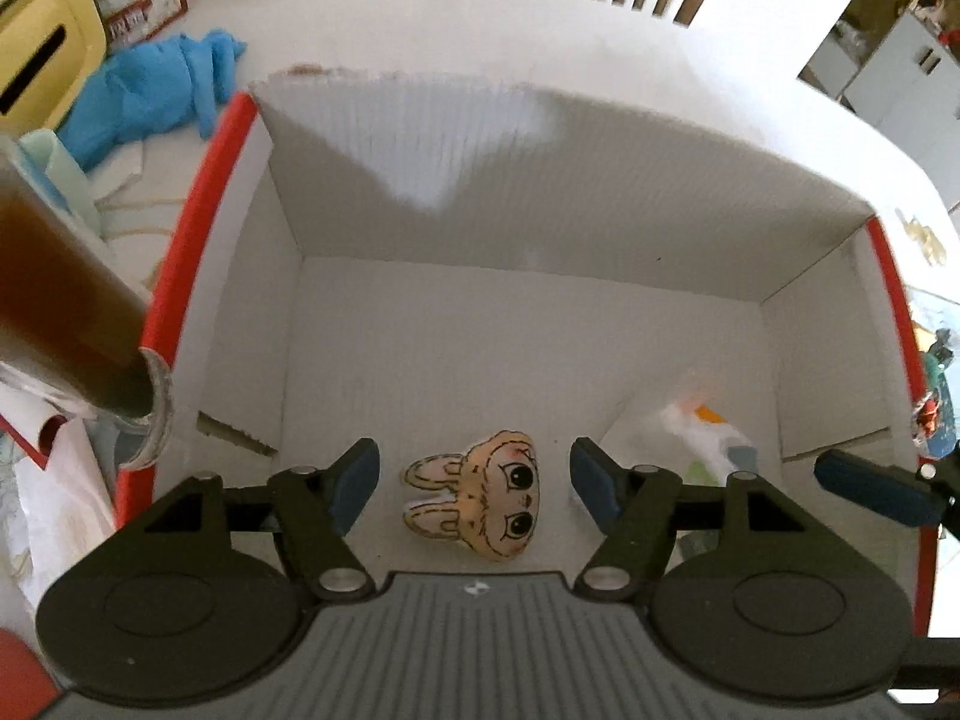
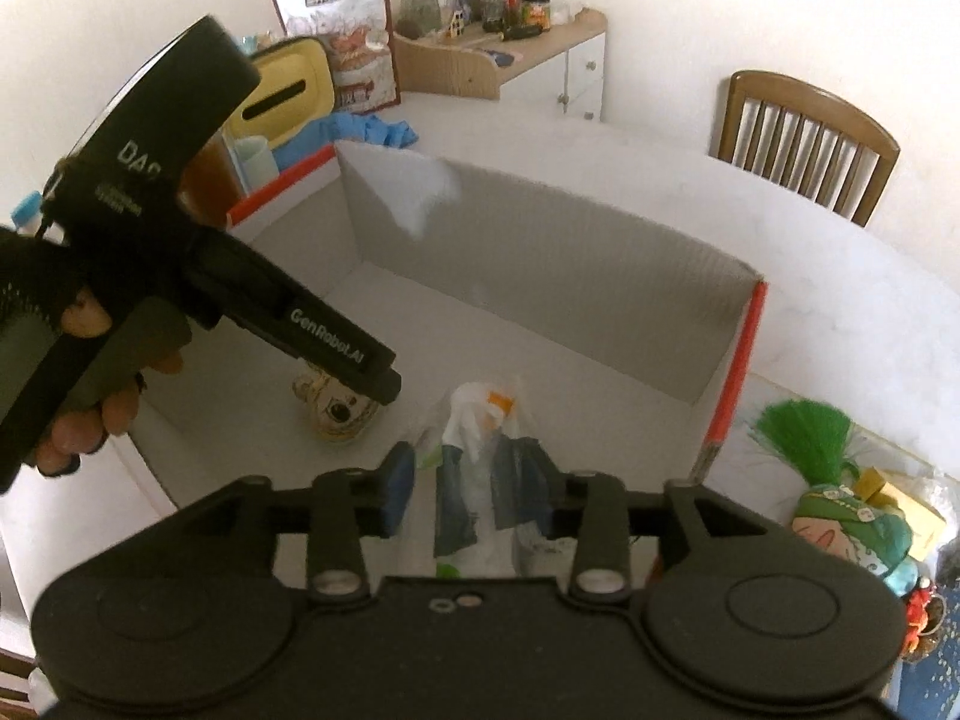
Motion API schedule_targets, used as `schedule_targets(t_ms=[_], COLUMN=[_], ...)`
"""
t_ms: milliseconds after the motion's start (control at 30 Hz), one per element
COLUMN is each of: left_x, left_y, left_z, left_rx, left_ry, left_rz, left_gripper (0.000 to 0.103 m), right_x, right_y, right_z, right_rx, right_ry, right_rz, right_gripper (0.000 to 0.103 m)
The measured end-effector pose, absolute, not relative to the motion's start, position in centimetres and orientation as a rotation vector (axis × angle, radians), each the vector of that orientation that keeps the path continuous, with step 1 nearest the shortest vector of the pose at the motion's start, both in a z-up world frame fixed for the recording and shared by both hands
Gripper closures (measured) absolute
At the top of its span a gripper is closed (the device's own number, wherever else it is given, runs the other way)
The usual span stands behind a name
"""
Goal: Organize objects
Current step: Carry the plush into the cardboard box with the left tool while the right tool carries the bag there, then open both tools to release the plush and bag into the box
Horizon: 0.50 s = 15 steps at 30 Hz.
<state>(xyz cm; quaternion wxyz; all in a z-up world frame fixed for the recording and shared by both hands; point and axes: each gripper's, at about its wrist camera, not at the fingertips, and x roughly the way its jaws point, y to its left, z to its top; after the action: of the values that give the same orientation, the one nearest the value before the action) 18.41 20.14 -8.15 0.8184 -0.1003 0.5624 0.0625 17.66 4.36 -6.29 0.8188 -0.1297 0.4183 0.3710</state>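
White cardboard box [image 1: 540,228] with red edges sits on the surface. Inside, a tan bunny charm [image 1: 480,495] lies between the left claw's [image 1: 474,483] parted, empty jaws, ears pointing left. The right claw [image 2: 474,495] is part-open around a clear packet [image 2: 486,468], not pinching it.

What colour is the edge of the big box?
Red. The box has a red rim along its side edges, with white walls inside. The left wrist view shows it best.
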Motion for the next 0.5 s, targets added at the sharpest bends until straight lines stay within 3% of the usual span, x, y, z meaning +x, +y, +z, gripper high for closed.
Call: schedule_targets(t_ms=[500], left_x=[16.4], left_y=[17.2], left_z=[-1.5], left_rx=[-0.131], left_ry=[0.951], left_rz=[0.143], left_gripper=[0.033], right_x=[16.4], right_y=[0.0], right_z=[-2.0], right_rx=[-0.156], right_ry=[0.777], right_rz=[0.799], right_gripper=[0.042])
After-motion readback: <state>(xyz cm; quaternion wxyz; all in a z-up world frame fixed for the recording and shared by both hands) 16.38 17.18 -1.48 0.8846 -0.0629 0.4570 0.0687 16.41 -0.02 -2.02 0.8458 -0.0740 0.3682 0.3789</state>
